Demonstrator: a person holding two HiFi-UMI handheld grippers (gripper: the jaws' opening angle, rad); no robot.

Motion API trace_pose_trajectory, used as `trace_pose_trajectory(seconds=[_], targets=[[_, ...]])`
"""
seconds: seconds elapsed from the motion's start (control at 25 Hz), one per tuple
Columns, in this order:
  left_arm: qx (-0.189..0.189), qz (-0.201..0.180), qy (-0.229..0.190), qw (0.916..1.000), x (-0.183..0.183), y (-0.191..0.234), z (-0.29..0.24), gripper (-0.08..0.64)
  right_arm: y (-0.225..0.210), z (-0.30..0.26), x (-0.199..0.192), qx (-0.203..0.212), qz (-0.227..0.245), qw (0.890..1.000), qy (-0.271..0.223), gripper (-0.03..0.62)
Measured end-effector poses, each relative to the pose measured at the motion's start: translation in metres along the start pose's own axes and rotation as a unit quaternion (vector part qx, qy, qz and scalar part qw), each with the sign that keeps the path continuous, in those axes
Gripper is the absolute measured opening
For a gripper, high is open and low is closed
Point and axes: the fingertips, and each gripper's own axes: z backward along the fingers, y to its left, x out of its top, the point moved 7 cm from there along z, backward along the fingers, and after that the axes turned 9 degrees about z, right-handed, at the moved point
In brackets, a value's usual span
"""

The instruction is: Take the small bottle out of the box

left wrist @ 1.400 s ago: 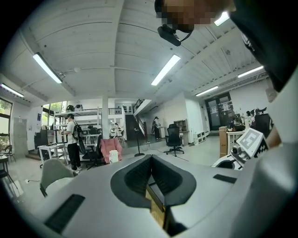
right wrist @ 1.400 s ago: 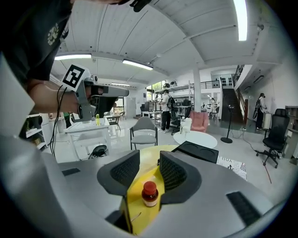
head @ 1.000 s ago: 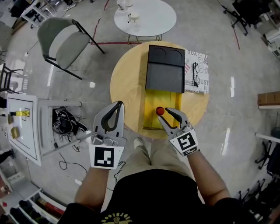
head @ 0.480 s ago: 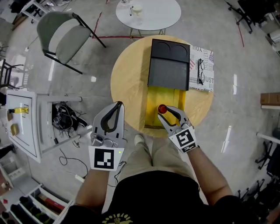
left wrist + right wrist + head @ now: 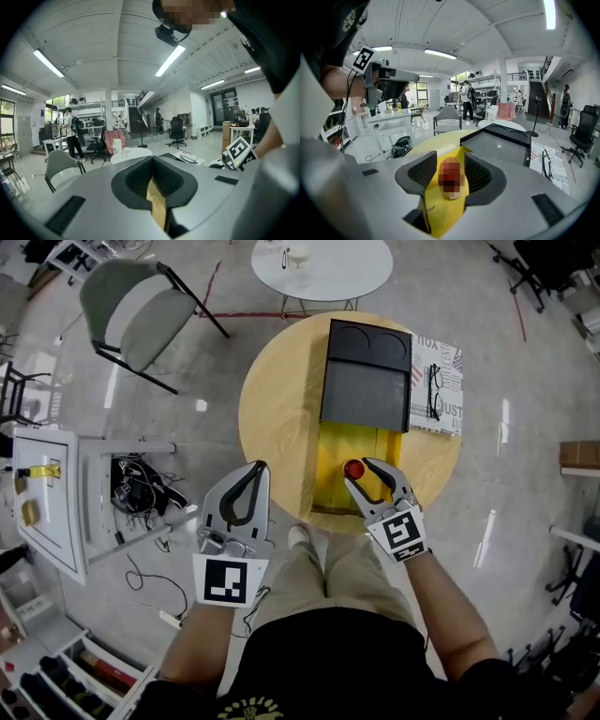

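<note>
**Item: right gripper (image 5: 360,474).** Its jaws have just been opening and now stand spread. In the earlier head views they sat closer about the red cap. A gap is seen on either side of the small bottle (image 5: 450,177), so it stands between the pads unpinched.

**Item: small bottle.** It is located on the near half of the yellow panel (image 5: 339,448), in front of the black box (image 5: 366,381) on the round worktop (image 5: 277,418). Its place on the panel is little altered from the earlier views.

**Reading.** A release is judged to have been made and the bottle set down. If the yellow panel is a folded-out flap, the removal is as good as done. If it is the box's own tray, a lift remains.

**Item: left gripper (image 5: 256,468).** Its jaws are pressed together with nothing held, and it is kept off the worktop's near-left edge.

**Not determinable.**
- The bottle's surface is smeared in the right gripper view.
- Only the bottle's red cap is shown from the head view.
- Contact between the bottle's base and the panel cannot be confirmed.
- The box interior is hidden beneath the black top.
</note>
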Motion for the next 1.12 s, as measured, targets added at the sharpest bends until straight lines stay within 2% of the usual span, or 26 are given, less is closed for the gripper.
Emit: trace_pose_trajectory(seconds=[0.4,0.48,0.6,0.84,1.12], targets=[[0.012,0.002,0.001,0.9999,0.004,0.003,0.011,0.014,0.005,-0.012,-0.016,0.001,0.000,1.000,0.025,0.196],[0.014,0.002,-0.001,0.9999,0.006,0.005,0.015,0.014,0.006,-0.013,-0.017,-0.001,0.003,1.000,0.028,0.163],[0.015,0.005,-0.004,0.9999,0.008,0.006,0.019,0.014,0.008,-0.010,-0.017,0.002,0.005,0.999,0.033,0.153],[0.004,-0.006,-0.009,0.9999,0.013,-0.001,0.022,0.014,0.007,0.003,-0.006,0.001,-0.003,1.000,0.029,0.153],[-0.007,-0.016,-0.016,0.9997,0.025,-0.007,0.020,0.014,-0.001,0.032,0.018,-0.021,-0.012,1.000,0.019,0.153]])
